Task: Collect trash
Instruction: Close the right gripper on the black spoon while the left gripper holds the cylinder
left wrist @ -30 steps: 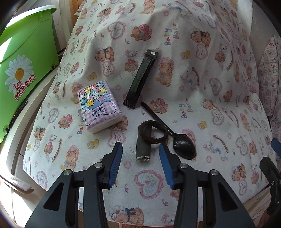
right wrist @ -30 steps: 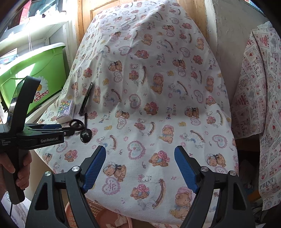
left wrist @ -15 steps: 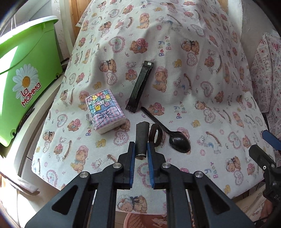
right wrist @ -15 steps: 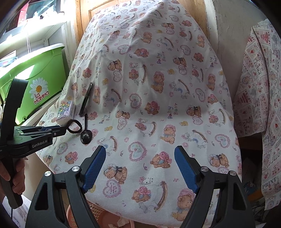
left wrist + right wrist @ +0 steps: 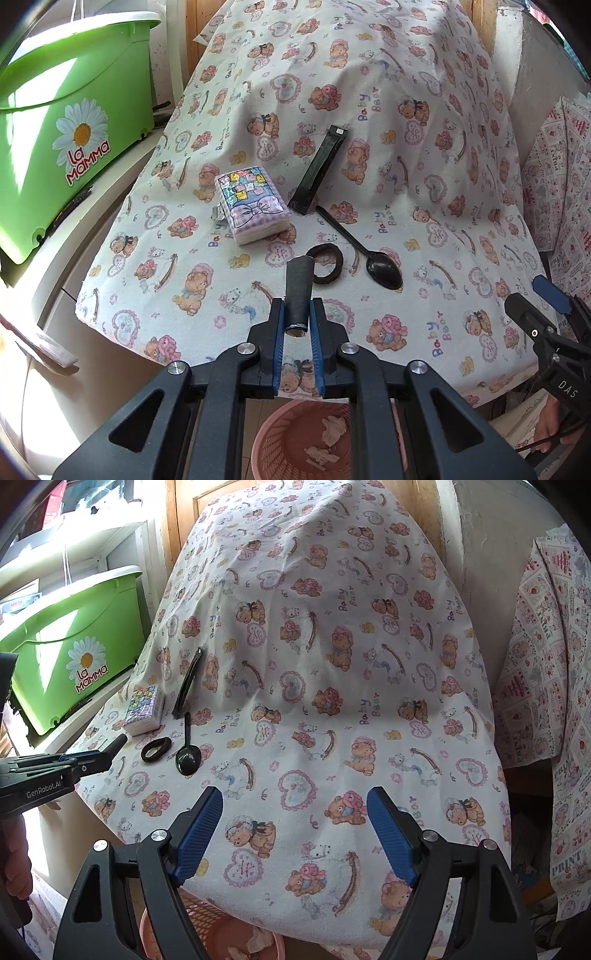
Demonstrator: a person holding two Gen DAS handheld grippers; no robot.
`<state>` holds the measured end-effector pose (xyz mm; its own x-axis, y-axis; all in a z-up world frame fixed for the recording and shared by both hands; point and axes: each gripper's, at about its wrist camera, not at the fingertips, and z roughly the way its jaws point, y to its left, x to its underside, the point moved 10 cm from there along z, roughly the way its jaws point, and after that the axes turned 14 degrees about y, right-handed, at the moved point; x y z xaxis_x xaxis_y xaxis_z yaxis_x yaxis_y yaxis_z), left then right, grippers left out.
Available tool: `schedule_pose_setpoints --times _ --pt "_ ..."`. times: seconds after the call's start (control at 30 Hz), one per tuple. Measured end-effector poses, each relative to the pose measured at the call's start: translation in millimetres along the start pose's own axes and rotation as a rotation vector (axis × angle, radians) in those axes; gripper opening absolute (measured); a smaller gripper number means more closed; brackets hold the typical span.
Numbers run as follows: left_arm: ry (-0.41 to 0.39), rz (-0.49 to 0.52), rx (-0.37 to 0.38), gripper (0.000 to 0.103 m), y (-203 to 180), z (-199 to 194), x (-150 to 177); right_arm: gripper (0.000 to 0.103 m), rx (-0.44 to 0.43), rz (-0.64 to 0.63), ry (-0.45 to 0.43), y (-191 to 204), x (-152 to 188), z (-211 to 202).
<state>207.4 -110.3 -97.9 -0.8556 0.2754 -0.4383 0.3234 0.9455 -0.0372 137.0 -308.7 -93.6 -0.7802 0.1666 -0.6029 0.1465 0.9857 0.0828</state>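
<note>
My left gripper (image 5: 297,316) is shut on a dark grey cylinder (image 5: 298,291), lifted off the bear-print cloth (image 5: 424,155) and held above its front edge. On the cloth lie a dark ring (image 5: 325,264), a black plastic spoon (image 5: 369,254), a long black sachet (image 5: 318,174) and a pastel tissue pack (image 5: 253,205). A pink basket (image 5: 273,443) with crumpled paper sits below the gripper. My right gripper (image 5: 295,834) is open over the cloth's near part, nothing between its fingers. From the right wrist view the left gripper (image 5: 92,760) shows at the left with the cylinder tip (image 5: 118,743) sticking out.
A green tub (image 5: 55,122) marked with a daisy stands on a white ledge to the left. Another patterned cloth (image 5: 546,686) hangs at the right. The pink basket (image 5: 147,934) is under the table's front edge. A hand (image 5: 14,864) holds the left gripper.
The left gripper closed on the cylinder beside the ring, then lifted it and drew back toward the cloth's front edge. The ring stayed on the cloth. The right gripper kept still.
</note>
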Motion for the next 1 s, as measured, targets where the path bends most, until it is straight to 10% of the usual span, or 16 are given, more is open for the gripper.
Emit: schedule_pose_setpoints --times 0.43,1.0 --pt "-0.022 -0.055 -0.023 0.012 28.4 -9.8 10.8 0.082 -0.145 -0.123 0.114 49.1 -14.9 22.2" --pt "-0.028 -0.063 -0.033 0.012 42.7 -13.6 16.5 0.036 -0.094 -0.341 0.271 128.9 -56.2 112.8"
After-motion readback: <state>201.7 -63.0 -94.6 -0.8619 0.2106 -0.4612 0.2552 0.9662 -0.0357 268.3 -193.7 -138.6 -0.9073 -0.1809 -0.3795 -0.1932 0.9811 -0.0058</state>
